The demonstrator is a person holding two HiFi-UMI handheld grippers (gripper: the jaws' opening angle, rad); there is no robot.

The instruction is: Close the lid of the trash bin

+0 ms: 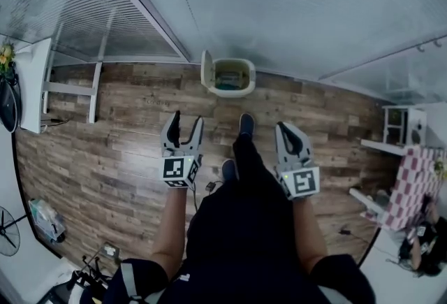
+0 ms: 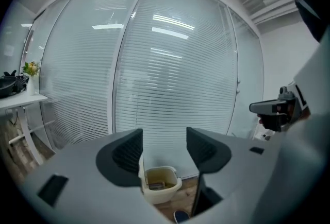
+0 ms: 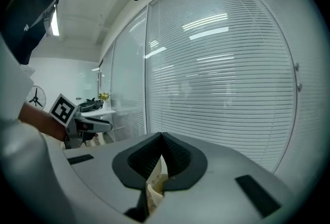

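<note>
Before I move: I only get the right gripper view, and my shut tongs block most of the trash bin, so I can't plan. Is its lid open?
Observer: Yes. The head view shows the trash bin open, its lid standing upright on the person's left side of it.
Operator: Is either gripper touching it?
Observer: No. The left gripper and the right gripper are both short of it, with bare wooden floor between.
Operator: And the left tongs?
Observer: Open and empty, with the bin framed between them.
</note>
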